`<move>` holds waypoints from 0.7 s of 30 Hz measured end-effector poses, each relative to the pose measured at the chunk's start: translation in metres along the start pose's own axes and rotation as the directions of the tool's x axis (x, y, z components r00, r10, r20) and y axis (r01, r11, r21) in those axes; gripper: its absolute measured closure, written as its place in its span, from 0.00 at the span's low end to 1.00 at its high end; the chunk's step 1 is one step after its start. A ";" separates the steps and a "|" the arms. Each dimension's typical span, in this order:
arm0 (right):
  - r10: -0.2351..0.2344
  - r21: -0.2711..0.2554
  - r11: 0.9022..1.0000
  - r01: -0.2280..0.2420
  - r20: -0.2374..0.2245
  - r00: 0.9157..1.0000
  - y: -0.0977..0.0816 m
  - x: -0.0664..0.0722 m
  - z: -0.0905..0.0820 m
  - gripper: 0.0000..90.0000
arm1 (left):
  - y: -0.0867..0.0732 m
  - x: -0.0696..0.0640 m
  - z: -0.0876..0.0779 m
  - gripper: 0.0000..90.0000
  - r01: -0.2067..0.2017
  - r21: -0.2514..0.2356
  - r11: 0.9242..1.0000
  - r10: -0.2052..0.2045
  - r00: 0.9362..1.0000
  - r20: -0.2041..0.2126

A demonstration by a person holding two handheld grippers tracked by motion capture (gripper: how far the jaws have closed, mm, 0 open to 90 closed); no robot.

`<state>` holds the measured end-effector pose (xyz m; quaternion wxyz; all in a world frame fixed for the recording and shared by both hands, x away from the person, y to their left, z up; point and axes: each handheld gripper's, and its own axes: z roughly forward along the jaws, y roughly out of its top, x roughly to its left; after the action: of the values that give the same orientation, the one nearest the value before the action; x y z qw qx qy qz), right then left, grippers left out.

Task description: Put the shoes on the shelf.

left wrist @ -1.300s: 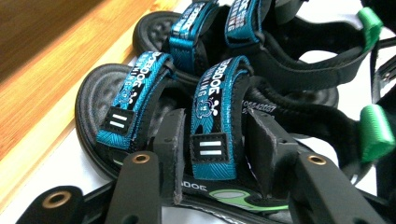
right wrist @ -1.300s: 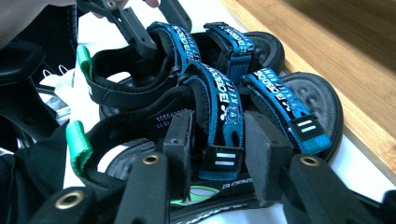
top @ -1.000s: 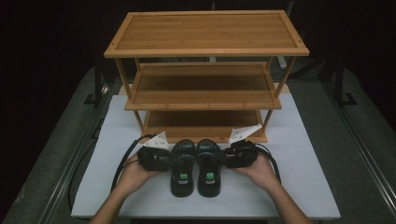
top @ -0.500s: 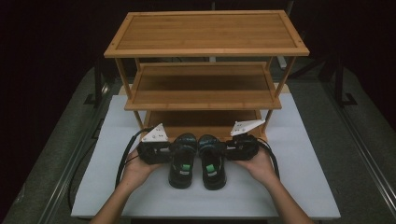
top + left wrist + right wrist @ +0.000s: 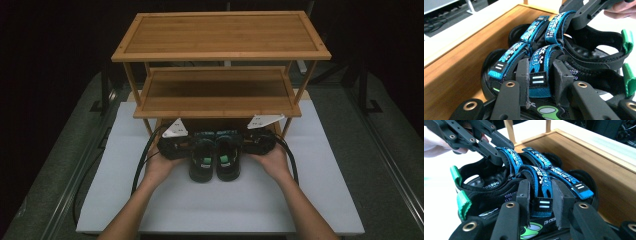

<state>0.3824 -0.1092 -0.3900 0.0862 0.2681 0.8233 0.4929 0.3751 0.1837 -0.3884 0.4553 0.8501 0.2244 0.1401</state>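
A: High view: what's on the table (image 5: 320, 200)?

B: Two black sandals with blue straps, side by side as a pair, toes just under the bottom shelf of a wooden rack (image 5: 220, 37). The left sandal (image 5: 201, 159) and right sandal (image 5: 228, 158) touch each other. The rack has three shelves.

A: And the claws?

B: Two, one in each hand. The left claw (image 5: 541, 75) is clamped on a blue strap of the left sandal; the right claw (image 5: 541, 195) is clamped on a strap of the right one. Each pinches from the sandal's outer side.

A: How would the sandals handle?

B: Likely light. The straps look like soft fabric and would flex, while the soles seem firmer, rubbery, not fragile. Held by a strap, a sandal may sag or swing, so a hold near where the strap meets the sole seems steadier.
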 end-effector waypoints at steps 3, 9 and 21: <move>0.002 -0.007 1.000 -0.001 0.011 1.000 0.001 -0.004 0.004 0.77 | -0.001 0.004 0.004 0.78 0.005 -0.013 1.000 -0.005 1.000 -0.010; -0.004 -0.015 1.000 0.005 0.023 1.000 -0.001 -0.009 0.008 0.77 | -0.004 0.009 0.008 0.78 0.011 -0.025 1.000 -0.012 1.000 -0.013; -0.013 0.018 1.000 0.013 0.010 1.000 -0.009 -0.006 0.010 0.76 | -0.011 0.006 0.009 0.77 0.009 0.012 1.000 -0.009 0.999 0.037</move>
<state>0.3881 -0.1078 -0.4032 0.0912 0.2662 0.8289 0.4836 0.3821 0.1855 -0.4024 0.4552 0.8541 0.2206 0.1211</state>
